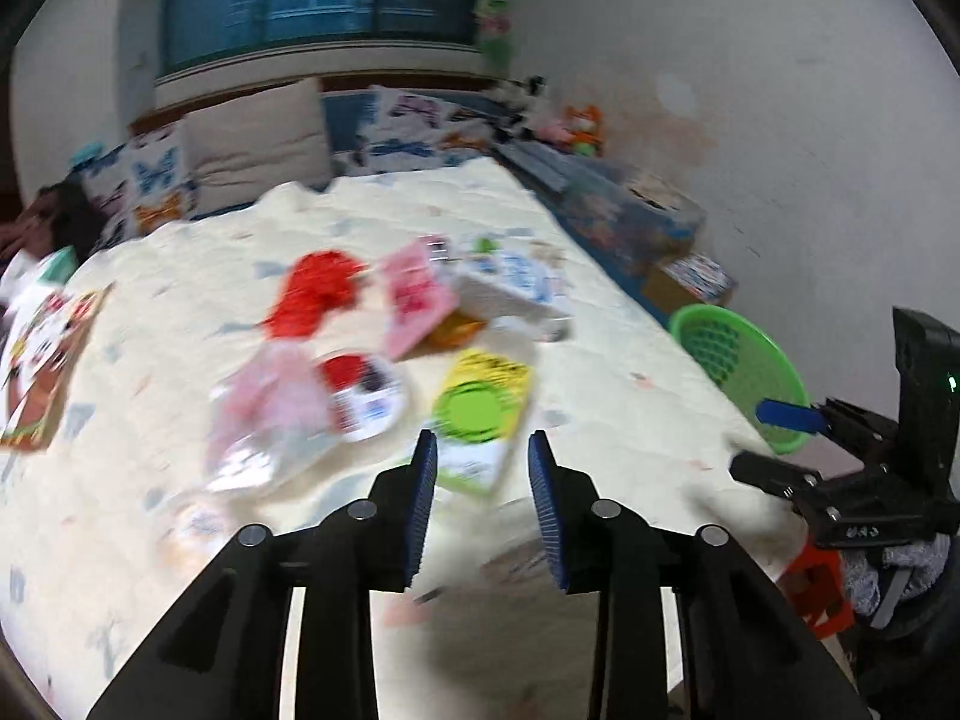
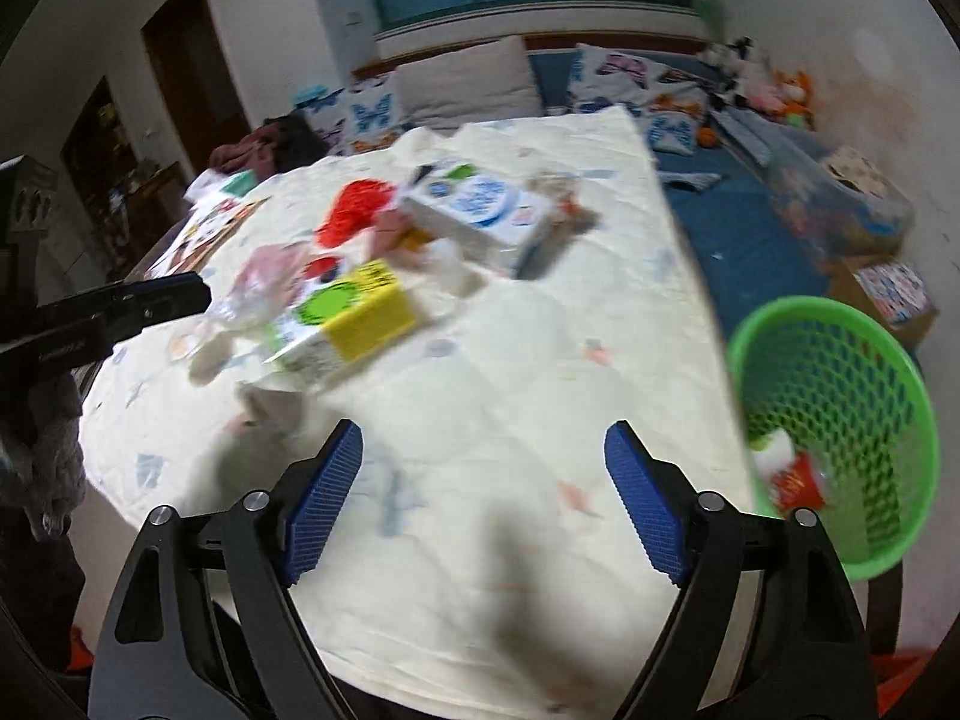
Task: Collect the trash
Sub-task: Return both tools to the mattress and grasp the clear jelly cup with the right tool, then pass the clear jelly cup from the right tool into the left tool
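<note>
Trash lies in a loose cluster on the bed cover (image 1: 360, 540), toward its middle and nearer its left edge than the right edge where the green basket (image 2: 840, 396) stands. The nearest piece is a yellow carton (image 2: 354, 318) with a green disc on its face. Judged from its shape, it is light, stiff cardboard that may crush if squeezed hard — take hold across its narrow sides, not the broad face. The crumpled clear wrapper (image 1: 264, 420) beside it looks soft and slippery; pinch a fold. The white carton (image 2: 480, 210) farther back is bulkier.

The left gripper (image 1: 483, 450) hovers just short of the yellow carton, jaws spread a little, empty. The right gripper (image 2: 483, 450) hangs over bare cover, jaws spread wide, empty.

The right wrist view alone shows the basket's inside — a red and white scrap already lies there. The left wrist view alone shows the round lid (image 1: 366, 396) plainly.
</note>
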Available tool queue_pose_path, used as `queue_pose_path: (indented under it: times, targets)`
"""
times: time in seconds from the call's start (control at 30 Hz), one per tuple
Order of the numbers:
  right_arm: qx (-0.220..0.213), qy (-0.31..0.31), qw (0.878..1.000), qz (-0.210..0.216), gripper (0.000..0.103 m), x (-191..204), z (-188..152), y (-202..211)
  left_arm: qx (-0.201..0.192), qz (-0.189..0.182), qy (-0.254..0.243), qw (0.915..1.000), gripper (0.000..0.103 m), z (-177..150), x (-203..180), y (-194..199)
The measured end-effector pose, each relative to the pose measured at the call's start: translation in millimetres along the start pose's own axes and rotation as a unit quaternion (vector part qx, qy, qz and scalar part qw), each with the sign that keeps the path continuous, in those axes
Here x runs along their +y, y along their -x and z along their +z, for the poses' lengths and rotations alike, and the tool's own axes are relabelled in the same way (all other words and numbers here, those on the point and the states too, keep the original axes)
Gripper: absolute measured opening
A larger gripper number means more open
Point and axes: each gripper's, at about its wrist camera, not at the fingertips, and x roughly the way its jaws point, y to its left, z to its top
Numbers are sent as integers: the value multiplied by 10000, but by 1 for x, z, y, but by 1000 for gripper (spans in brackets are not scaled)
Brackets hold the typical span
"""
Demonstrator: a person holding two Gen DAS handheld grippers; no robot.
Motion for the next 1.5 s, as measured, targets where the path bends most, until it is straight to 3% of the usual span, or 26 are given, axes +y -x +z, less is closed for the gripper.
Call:
queue_pose_path:
  times: [0.33,0.47,0.63,0.7,1.07,1.37,1.5]
  targets:
    - [130,590,9978,282,87,73,-4,-33,-157,551,706,9959,42,-34,73,25]
    - [179,591,9979,169,88,92,-6,-52,-109,632,942,9935,44,-44,92,27]
    - [261,494,9984,12,88,106,-7,-73,-98,859,964,9916,50,-56,105,26]
    - [307,463,9984,-66,88,112,-7,-81,-92,856,986,9914,60,-59,108,27]
    - [490,235,9977,-410,88,124,-9,-112,143,902,999,9908,63,-64,125,4]
    - [517,256,9977,-343,68,121,-10,-113,461,981,910,9899,66,-60,136,-26]
    - [501,248,9981,-241,66,120,-8,-109,456,957,842,9908,70,-59,134,-27]
